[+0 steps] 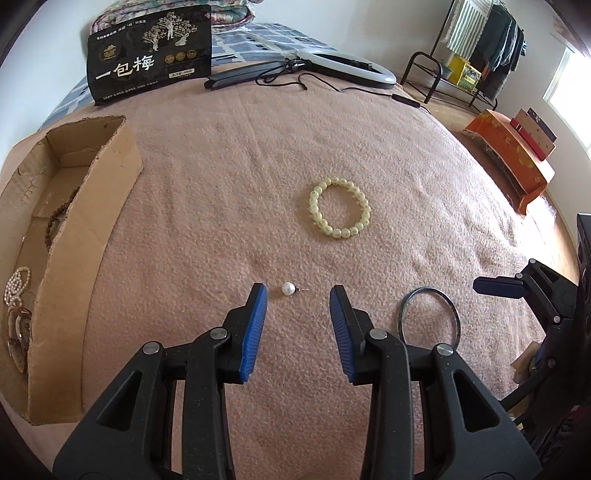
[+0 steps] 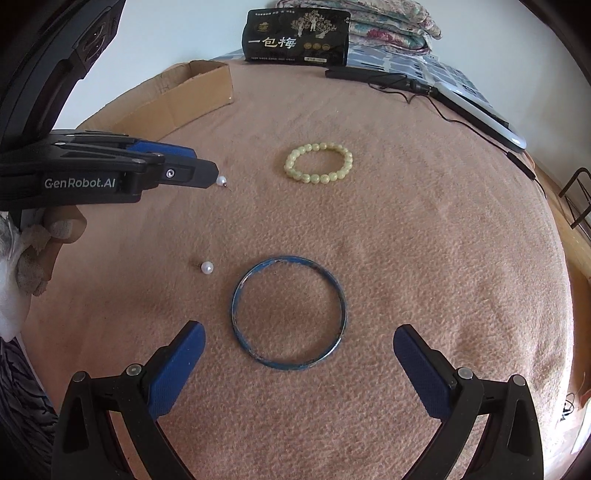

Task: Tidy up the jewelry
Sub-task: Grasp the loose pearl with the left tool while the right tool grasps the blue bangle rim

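Note:
On the pink blanket, a pearl stud earring (image 1: 288, 288) lies just ahead of my open left gripper (image 1: 298, 293), between its fingertips; it also shows in the right wrist view (image 2: 221, 181) at the left gripper's tip. A second pearl stud (image 2: 207, 267) lies nearer the right gripper. A blue bangle (image 2: 289, 312) lies flat just ahead of my open, empty right gripper (image 2: 298, 338); it also shows in the left wrist view (image 1: 430, 317). A pale yellow bead bracelet (image 1: 340, 207) lies farther out. A cardboard box (image 1: 85, 236) at the left holds a pearl strand (image 1: 16, 284) and a brown bead string (image 1: 55, 218).
A black snack bag (image 1: 151, 51) stands at the blanket's far edge beside a ring light (image 1: 347, 66) with its stand and cable. Folded quilts (image 2: 388, 26) lie behind. A clothes rack (image 1: 476, 44) and an orange cloth-covered stand (image 1: 513, 155) stand on the floor to the right.

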### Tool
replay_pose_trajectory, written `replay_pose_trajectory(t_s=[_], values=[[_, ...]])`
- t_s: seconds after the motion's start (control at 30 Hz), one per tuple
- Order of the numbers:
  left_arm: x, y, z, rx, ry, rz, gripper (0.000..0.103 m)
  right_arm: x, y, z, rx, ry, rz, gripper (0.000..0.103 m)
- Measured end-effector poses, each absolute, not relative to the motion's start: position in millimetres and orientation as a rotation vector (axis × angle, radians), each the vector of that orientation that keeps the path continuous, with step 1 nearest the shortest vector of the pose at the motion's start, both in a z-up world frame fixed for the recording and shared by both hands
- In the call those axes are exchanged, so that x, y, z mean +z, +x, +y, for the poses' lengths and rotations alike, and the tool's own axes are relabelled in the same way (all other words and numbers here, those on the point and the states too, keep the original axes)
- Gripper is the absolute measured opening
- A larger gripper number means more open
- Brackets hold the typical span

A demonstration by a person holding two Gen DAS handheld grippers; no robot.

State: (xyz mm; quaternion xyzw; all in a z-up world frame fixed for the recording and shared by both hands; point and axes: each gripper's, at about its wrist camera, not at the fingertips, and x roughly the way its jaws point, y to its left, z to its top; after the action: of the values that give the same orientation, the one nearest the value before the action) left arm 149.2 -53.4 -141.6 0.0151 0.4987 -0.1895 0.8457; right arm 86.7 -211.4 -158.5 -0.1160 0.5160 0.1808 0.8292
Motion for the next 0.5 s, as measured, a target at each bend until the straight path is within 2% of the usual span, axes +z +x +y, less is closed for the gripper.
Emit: replay_pose_trajectory(t_s=[0.4,0.5], values=[[-155.0,154.6,-64.2,-0.421,0.071,1.060,0.036,-169.2,96.1,-213.7,0.368,-0.239,1.127,0.103],[-158.9,156.9,-66.3,-0.416,0.081,1.066,0.029,-170.5,97.7,-215.0,0.366,-0.239,1.129,0.103]])
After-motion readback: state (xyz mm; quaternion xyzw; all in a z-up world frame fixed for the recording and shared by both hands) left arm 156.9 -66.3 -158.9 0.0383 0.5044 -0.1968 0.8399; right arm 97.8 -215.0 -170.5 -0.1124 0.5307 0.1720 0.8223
